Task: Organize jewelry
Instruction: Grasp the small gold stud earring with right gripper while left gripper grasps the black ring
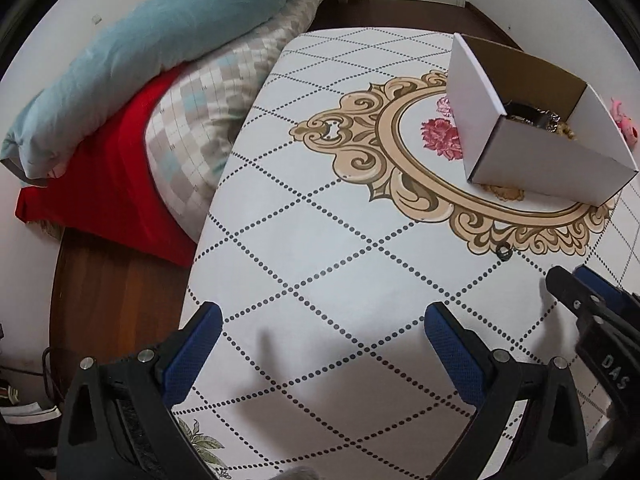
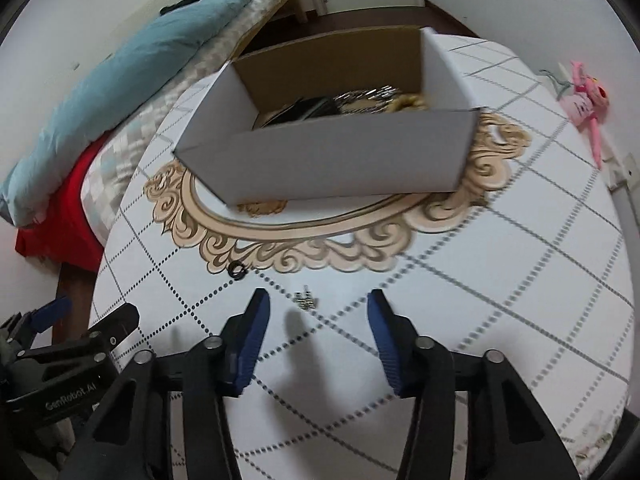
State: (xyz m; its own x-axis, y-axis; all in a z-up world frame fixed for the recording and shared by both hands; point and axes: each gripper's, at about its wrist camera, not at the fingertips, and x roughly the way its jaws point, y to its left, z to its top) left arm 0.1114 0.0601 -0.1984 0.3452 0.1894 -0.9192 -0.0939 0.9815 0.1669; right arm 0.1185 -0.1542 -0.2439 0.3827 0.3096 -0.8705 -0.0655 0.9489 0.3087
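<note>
A white cardboard box (image 2: 340, 152) with a brown inside stands on the patterned table (image 2: 480, 280) and holds dark, silver and gold jewelry (image 2: 360, 102). It also shows in the left wrist view (image 1: 536, 152). A small black ring (image 2: 237, 269) lies on the table in front of the box, also in the left wrist view (image 1: 505, 251). A small silver piece (image 2: 305, 299) lies just ahead of my right gripper (image 2: 316, 304), which is open and empty. My left gripper (image 1: 322, 320) is open and empty over bare table to the left.
A bed with a teal duvet (image 1: 160, 52), checked pillow and red sheet (image 1: 100, 184) lies beyond the table's left edge. A pink plush toy (image 2: 584, 96) hangs at the right wall. The right gripper's body (image 1: 592, 320) shows at the left wrist view's right edge.
</note>
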